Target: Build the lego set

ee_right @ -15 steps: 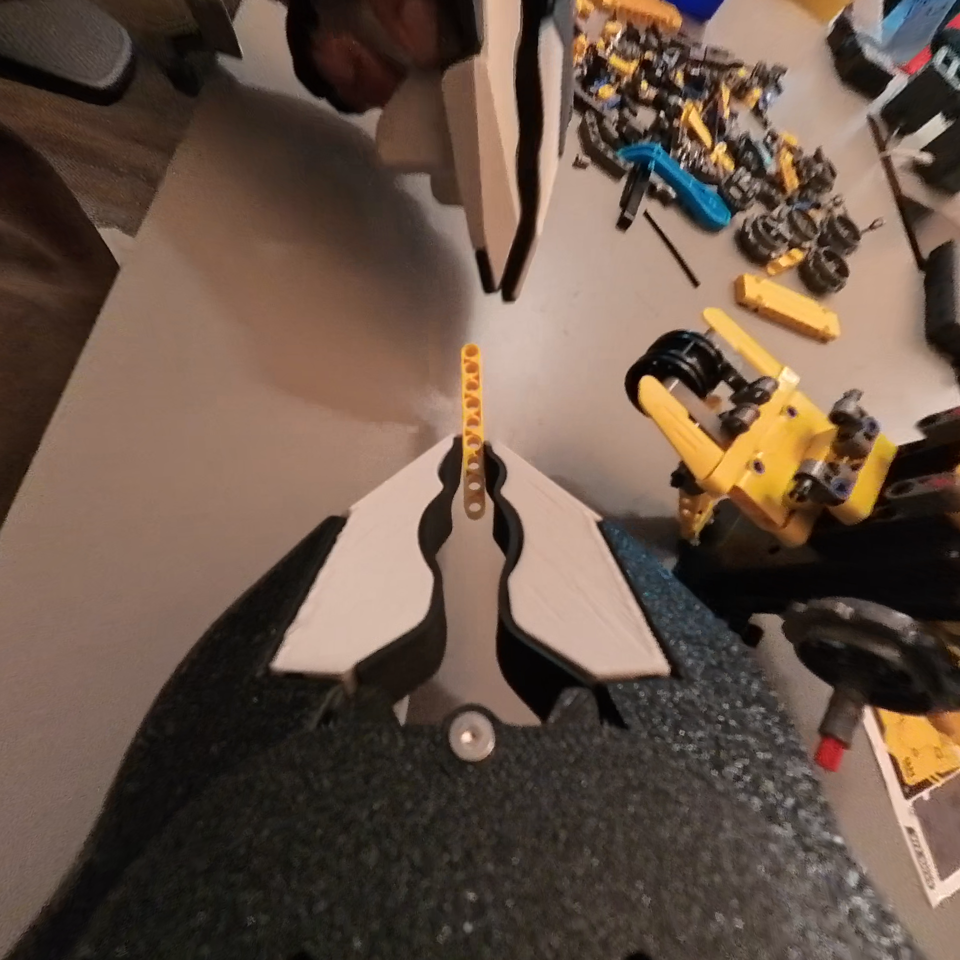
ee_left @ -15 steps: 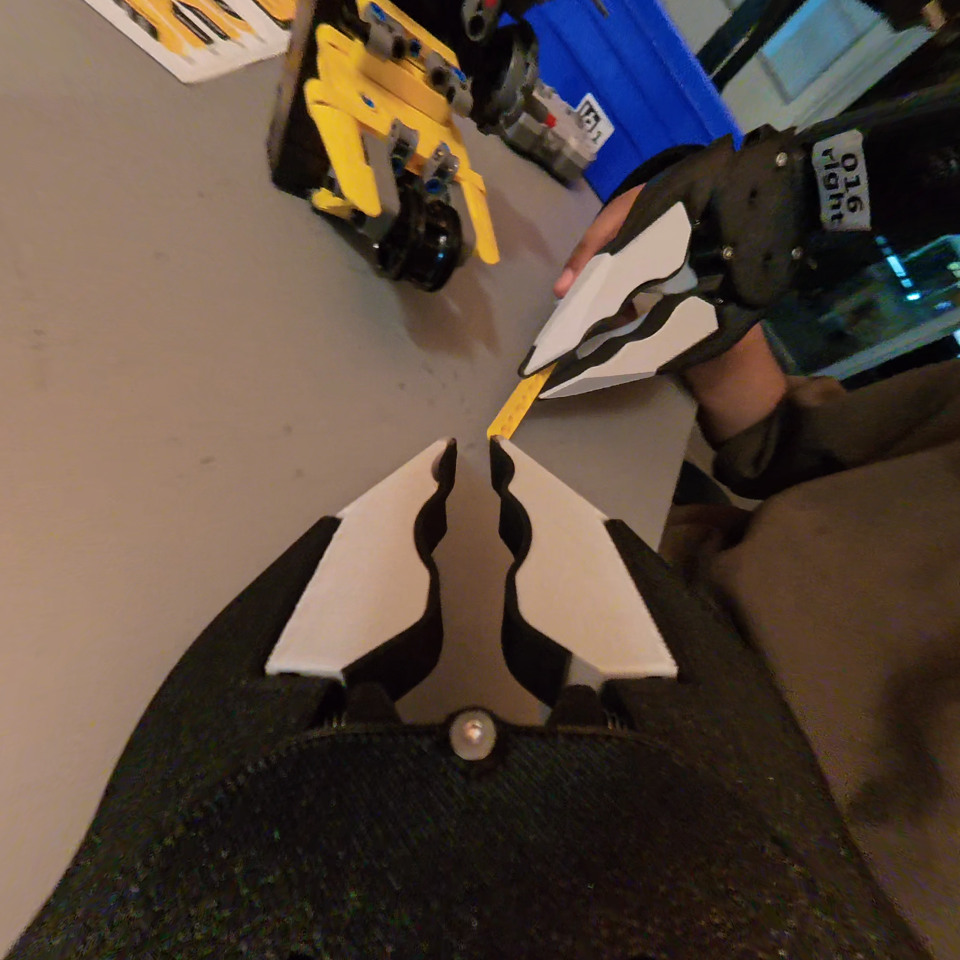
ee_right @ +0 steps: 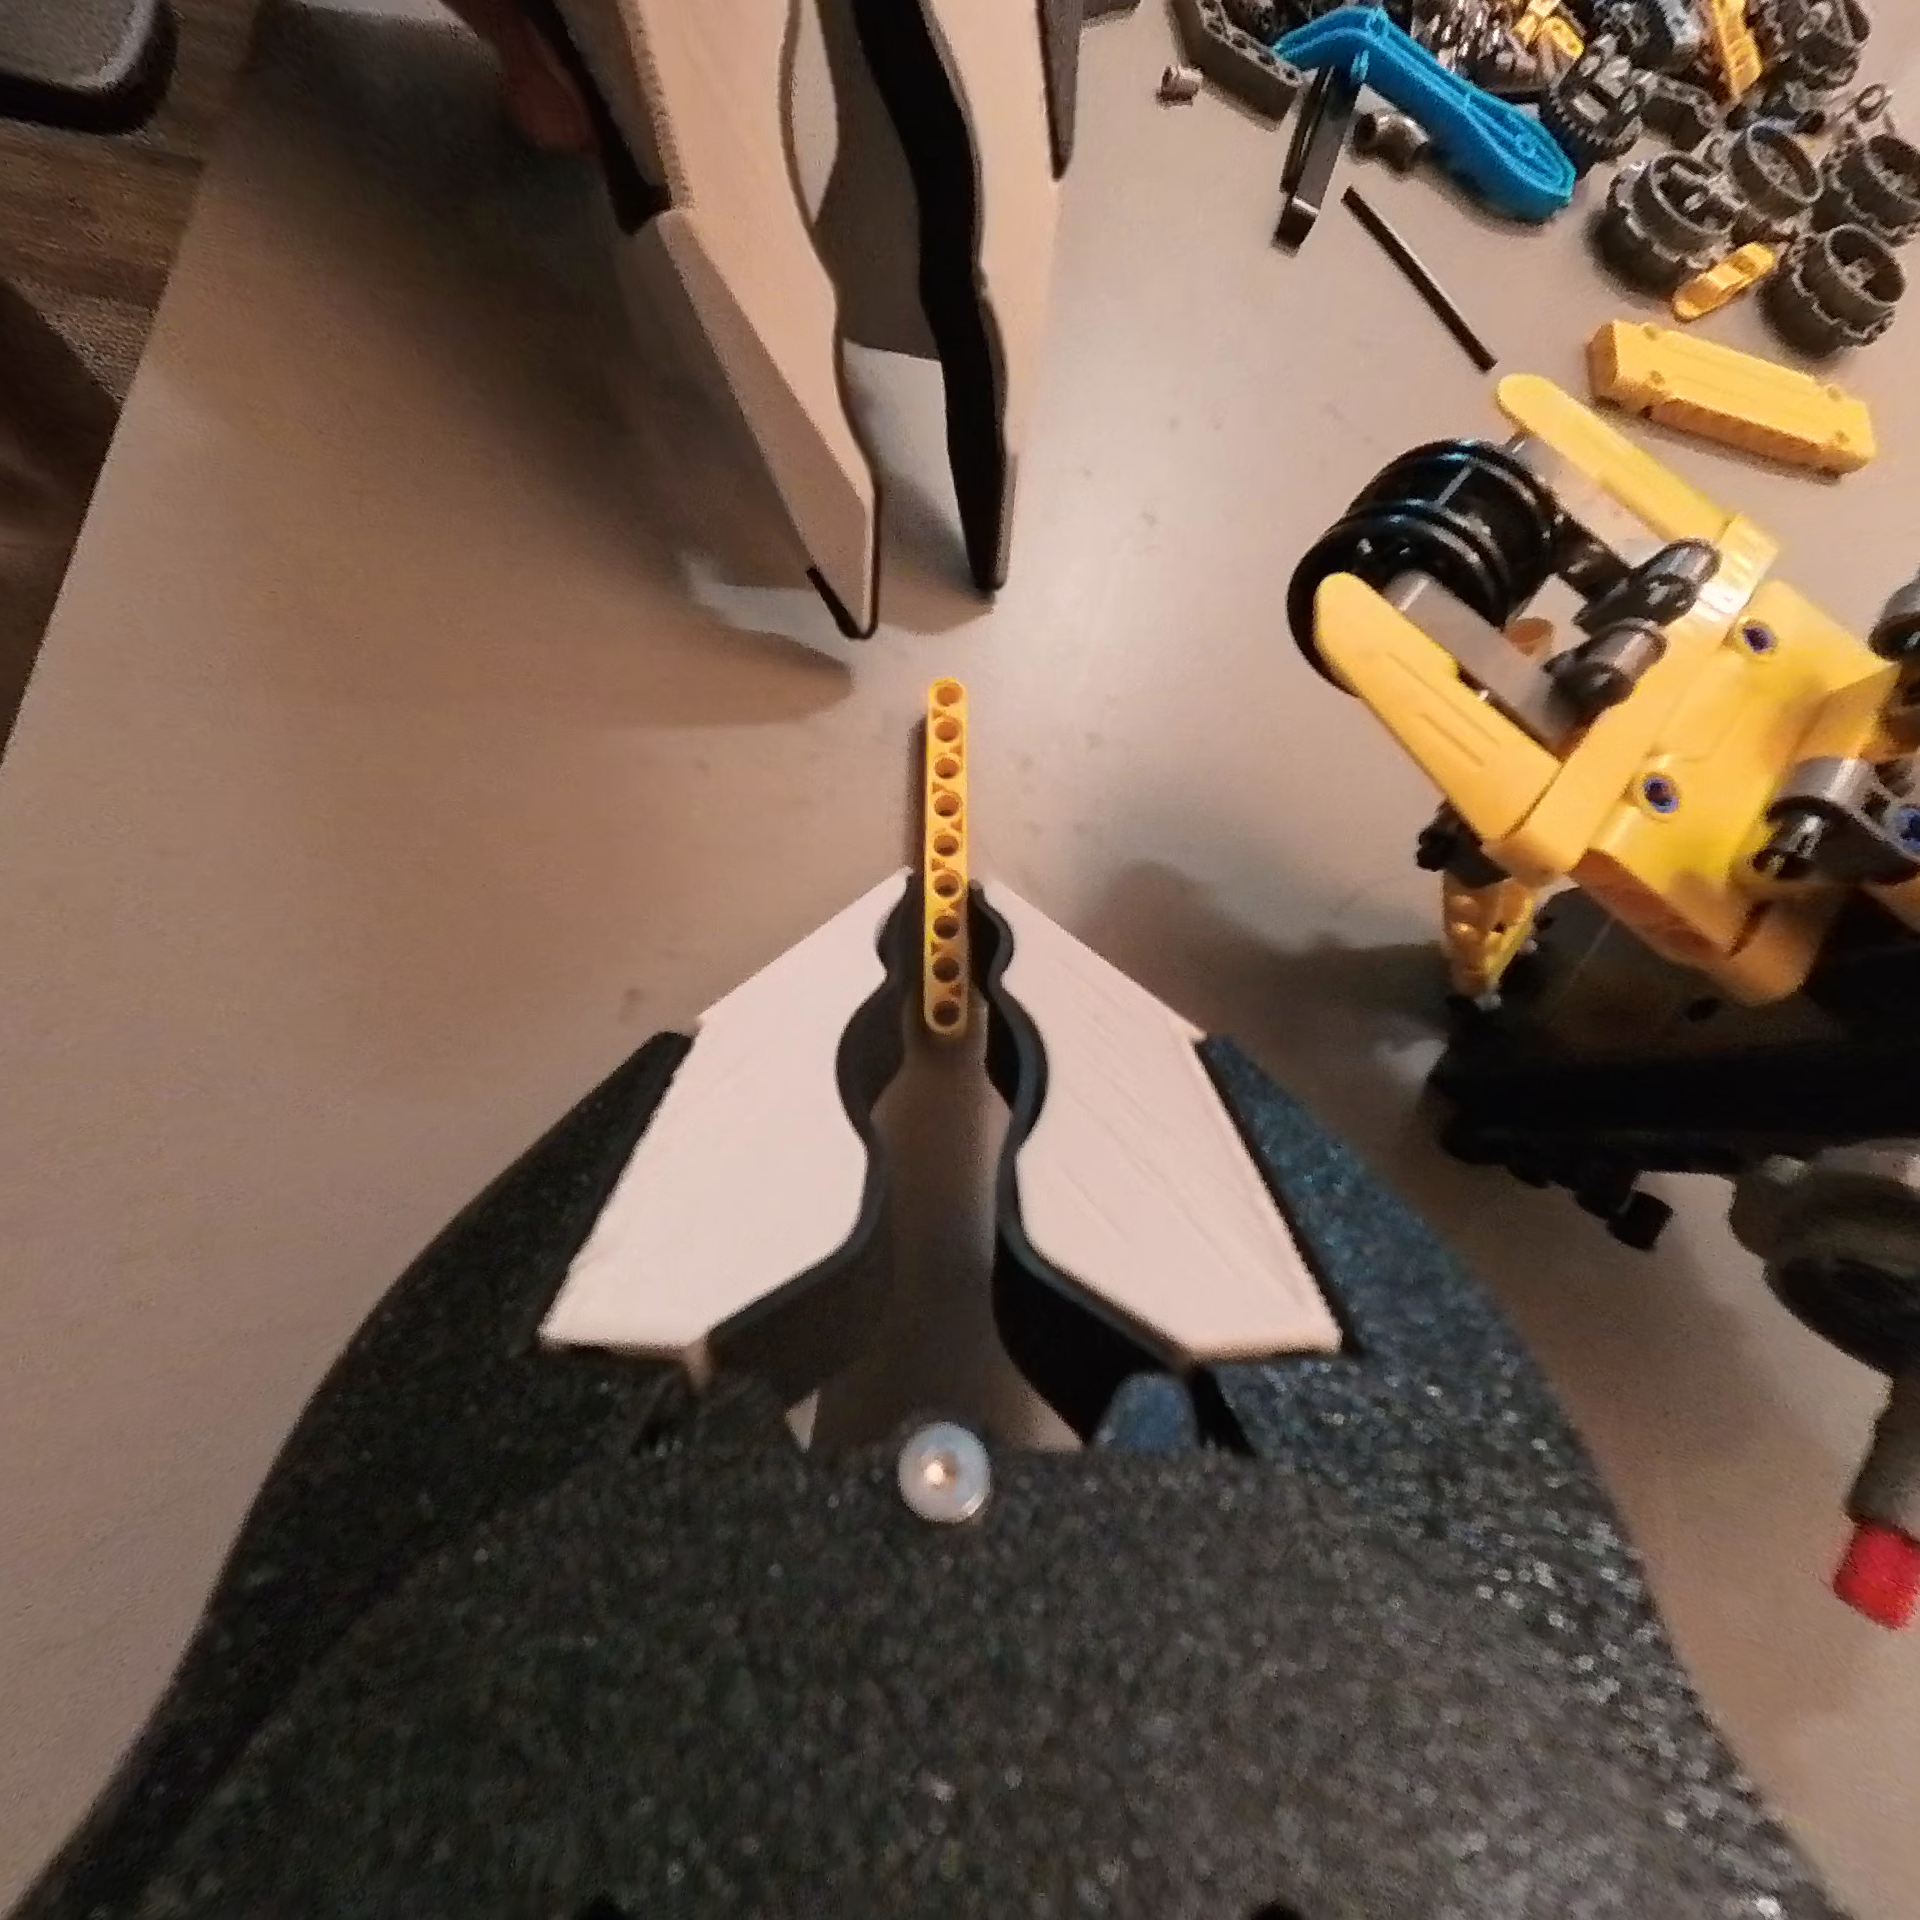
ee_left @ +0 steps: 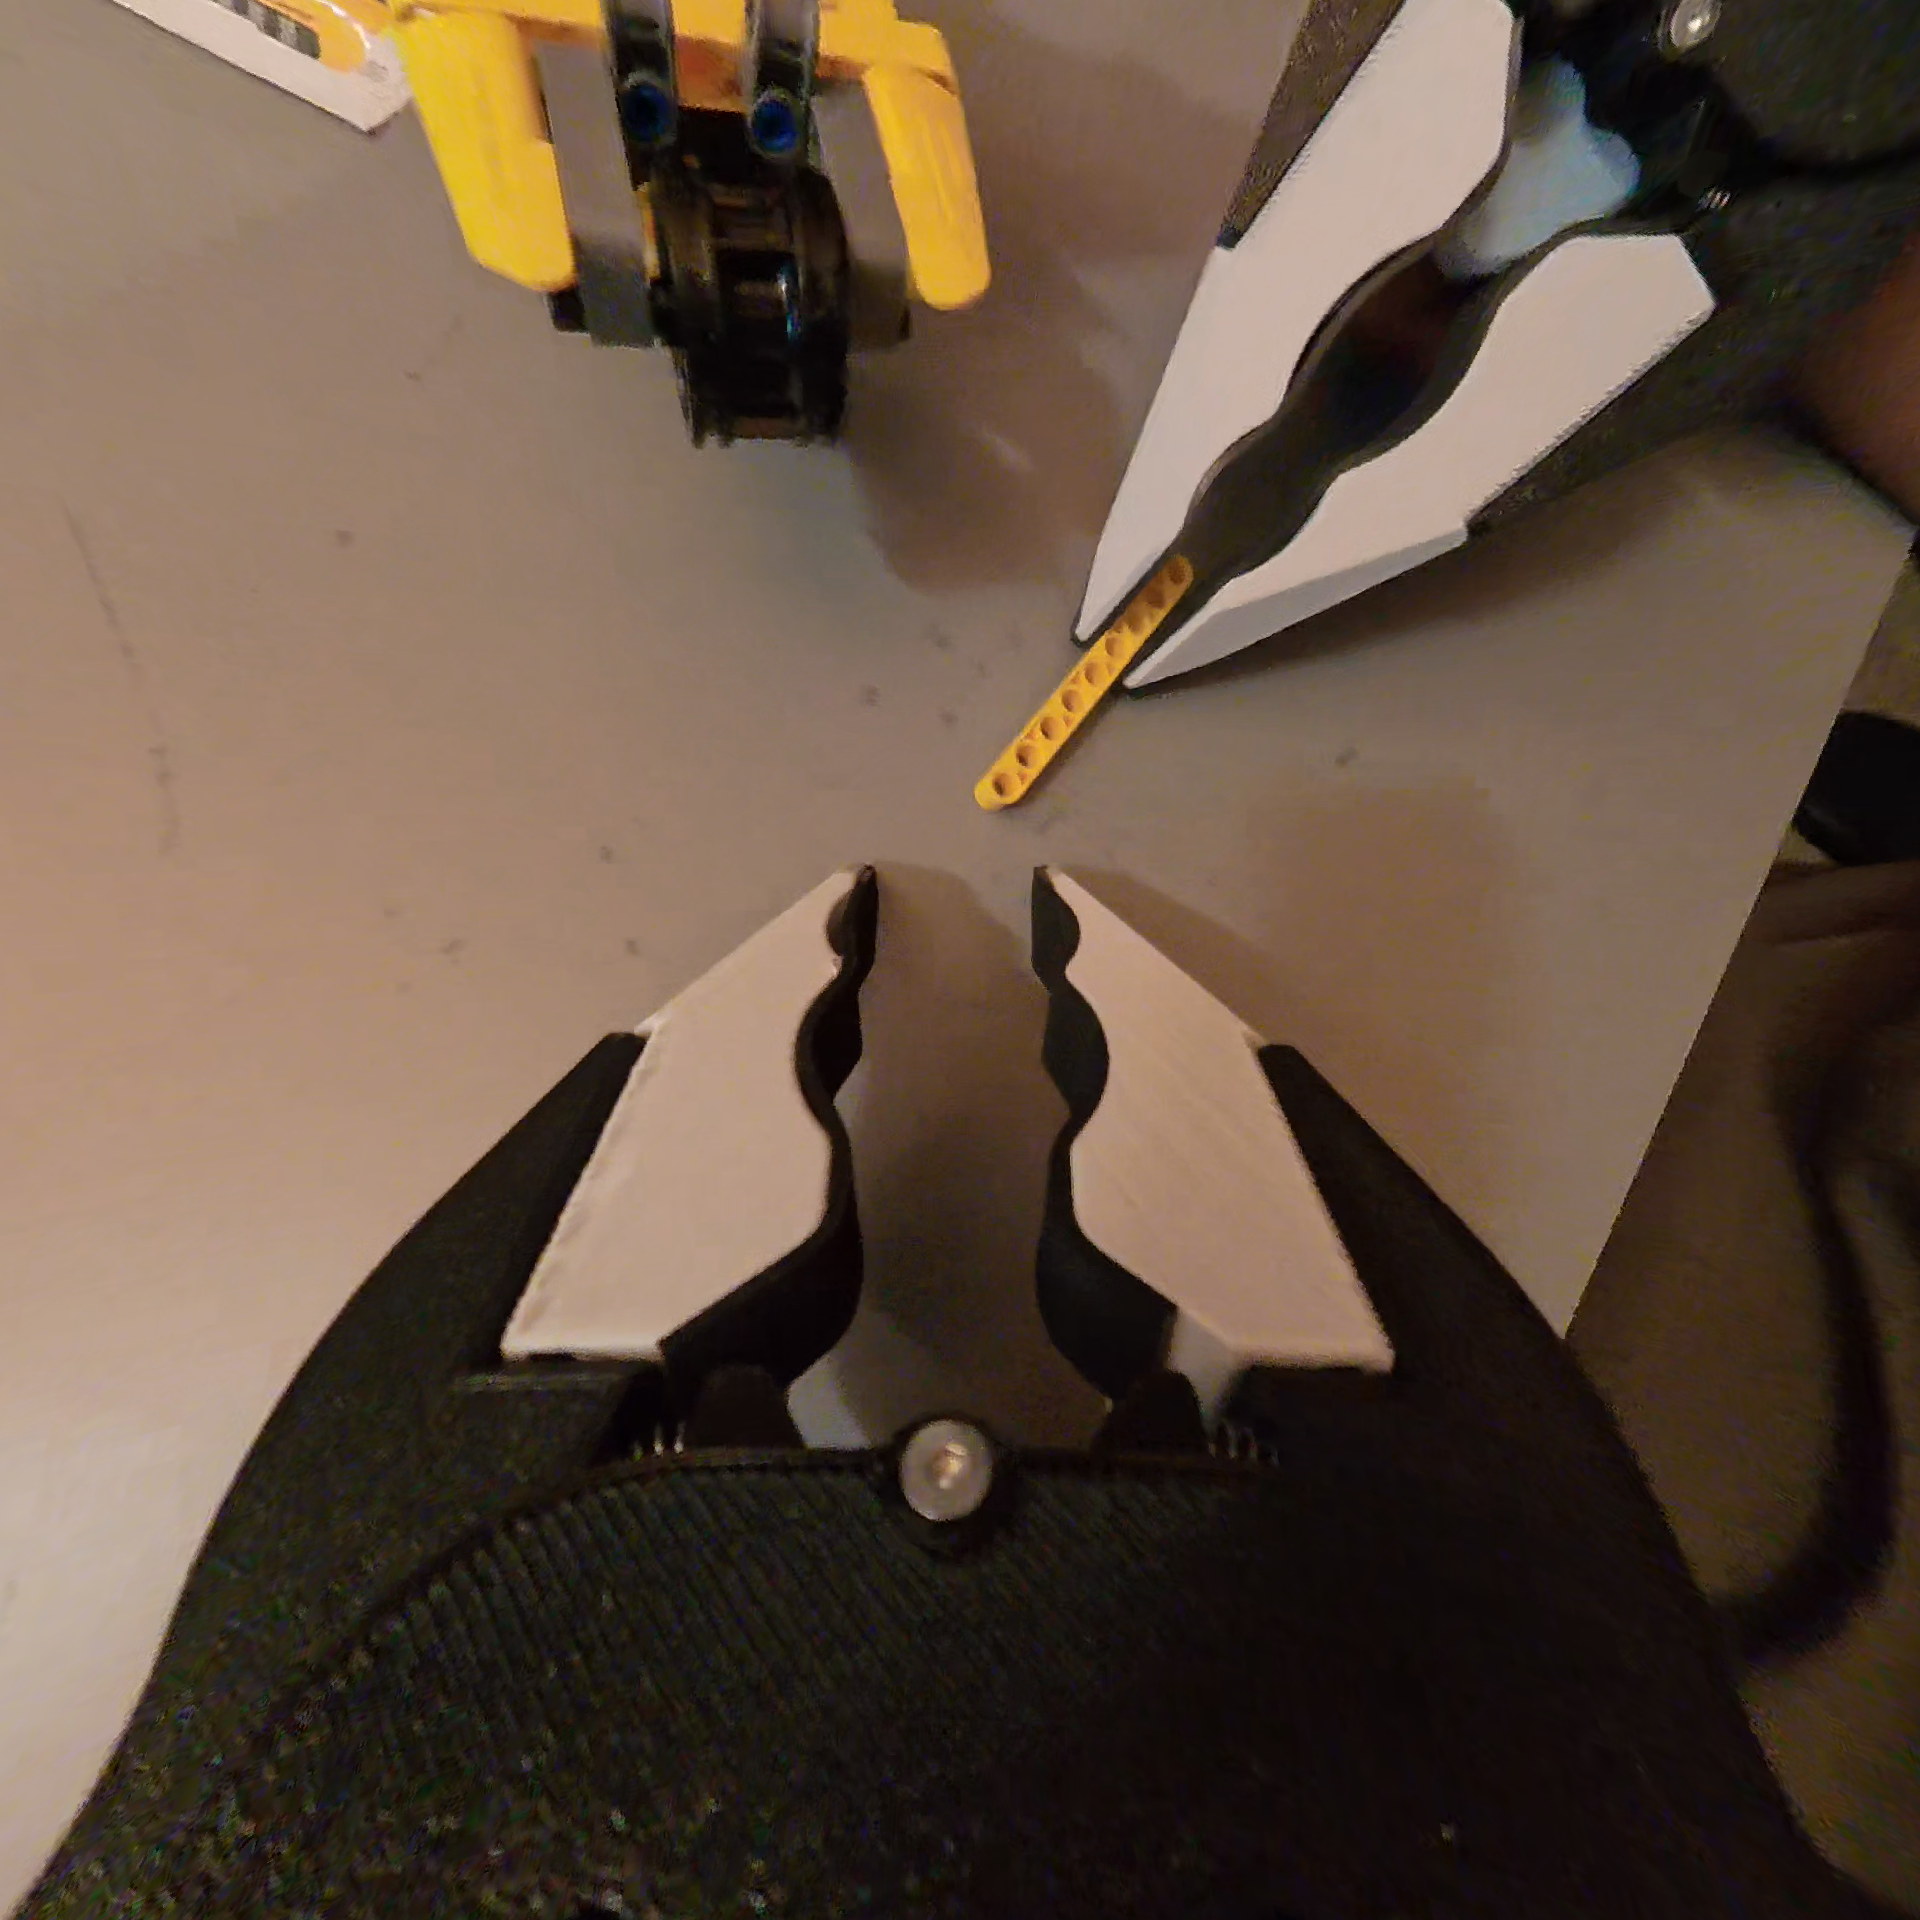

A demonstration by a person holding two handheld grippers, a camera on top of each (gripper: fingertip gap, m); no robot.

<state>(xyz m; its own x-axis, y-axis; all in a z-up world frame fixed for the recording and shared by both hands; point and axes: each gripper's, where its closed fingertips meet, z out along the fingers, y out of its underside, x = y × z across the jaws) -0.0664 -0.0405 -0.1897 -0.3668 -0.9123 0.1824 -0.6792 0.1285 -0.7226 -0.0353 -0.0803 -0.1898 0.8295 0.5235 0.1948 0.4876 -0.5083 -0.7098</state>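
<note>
R tongs [ee_right: 943, 894]: fingers closed down onto a thin yellow strip w/ holes [ee_right: 947, 831], pinching it by its long edges. Roughly half the strip sits inside the tips, rest sticks straight out ahead along the finger line. Likely gripped at one end so the free end stays reachable; that's a read, not seen. Strip looks level w/ the grey table [ee_right: 416, 727]; can't tell if it touches the table or is lifted just off it.

L tongs [ee_left: 954, 883]: part open, clear gap between tips, nothing in them. Tips point at the strip's free end, near but apart, strip end lies just ahead and a bit to the R of the gap. From the R view the L tongs stand opposite, tips aimed down toward the strip end, not touching.

Around: yellow-black toy vehicle [ee_left: 717, 197] ahead-left of L tongs, to the R side of R tongs, well apart from strip. Pile of loose parts [ee_right: 1662, 125] far ahead-right of R tongs, incl. blue curved piece [ee_right: 1434, 104] and yellow block [ee_right: 1735, 405]. Printed sheet corner [ee_left: 291, 52] far L of L tongs.
</note>
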